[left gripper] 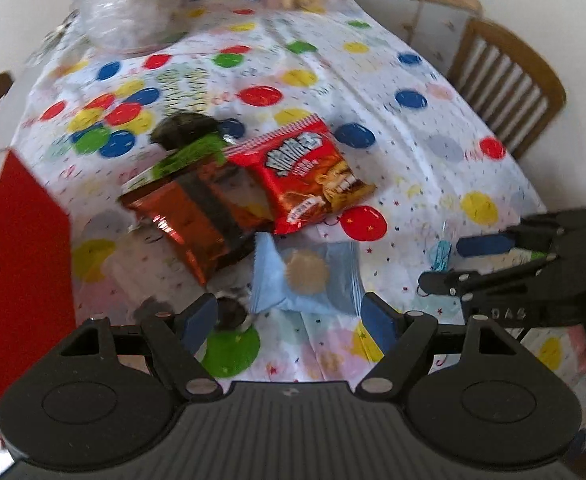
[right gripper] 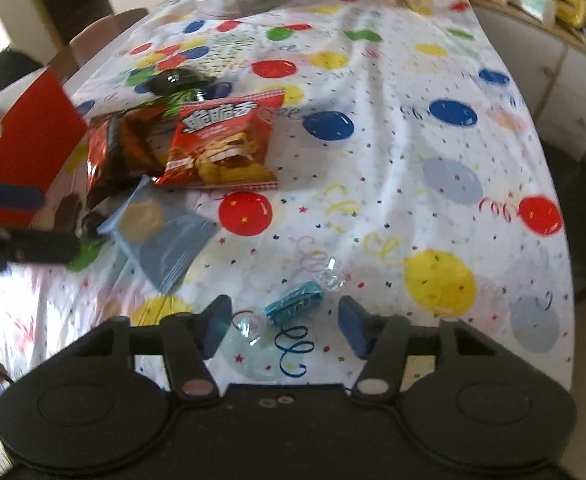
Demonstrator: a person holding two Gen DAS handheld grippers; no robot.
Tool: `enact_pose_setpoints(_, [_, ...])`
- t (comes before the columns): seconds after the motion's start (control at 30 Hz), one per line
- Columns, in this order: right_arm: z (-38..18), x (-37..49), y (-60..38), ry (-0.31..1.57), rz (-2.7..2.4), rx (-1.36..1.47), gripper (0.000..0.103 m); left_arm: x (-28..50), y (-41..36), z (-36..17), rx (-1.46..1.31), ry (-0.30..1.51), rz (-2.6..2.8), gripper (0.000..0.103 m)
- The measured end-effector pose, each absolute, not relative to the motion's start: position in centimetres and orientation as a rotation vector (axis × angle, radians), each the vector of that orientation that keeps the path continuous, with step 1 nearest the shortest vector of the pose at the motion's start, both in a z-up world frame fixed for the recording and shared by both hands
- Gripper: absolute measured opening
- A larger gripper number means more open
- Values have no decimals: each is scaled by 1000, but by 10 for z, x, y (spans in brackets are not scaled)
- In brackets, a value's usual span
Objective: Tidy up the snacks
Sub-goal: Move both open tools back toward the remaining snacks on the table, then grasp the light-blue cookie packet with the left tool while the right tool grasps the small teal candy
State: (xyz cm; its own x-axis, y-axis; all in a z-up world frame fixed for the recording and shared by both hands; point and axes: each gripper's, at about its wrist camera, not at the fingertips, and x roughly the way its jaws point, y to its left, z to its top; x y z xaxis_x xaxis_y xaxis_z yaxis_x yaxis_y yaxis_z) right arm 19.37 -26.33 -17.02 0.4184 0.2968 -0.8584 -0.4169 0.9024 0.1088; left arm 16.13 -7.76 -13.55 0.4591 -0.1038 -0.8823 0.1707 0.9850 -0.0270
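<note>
Balloon-print counter: the blue wrapped candy lies between the right claw fingertips (spread wide); left claw, also agape, faces the pale-blue packet.

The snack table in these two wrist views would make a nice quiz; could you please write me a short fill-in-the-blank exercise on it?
1. The left gripper is open in front of a pale ____ cookie packet.
2. The small wrapped candy between the right gripper fingers is ____ in colour.
3. The red chip bag lies partly on top of a shiny ____ bag.
4. The red box stands at the table's ____ edge.

Missing words: blue; teal; brown; left
</note>
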Motion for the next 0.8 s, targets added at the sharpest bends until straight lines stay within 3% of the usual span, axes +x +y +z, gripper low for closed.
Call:
enact_pose_setpoints(0.1, [-172, 197, -264, 1054, 431, -101, 54, 172, -87, -145, 116, 1100, -177, 79])
enact_pose_setpoints(0.43, [-172, 191, -254, 1013, 392, -242, 26, 202, -114, -172, 242, 1167, -182, 79])
enact_pose_setpoints(0.7, [-172, 190, -261, 992, 397, -241, 13, 214, -119, -182, 231, 1208, -178, 79])
enact_pose_setpoints(0.8, [-172, 191, -263, 994, 398, -223, 12, 214, -117, -183, 205, 1208, -185, 74])
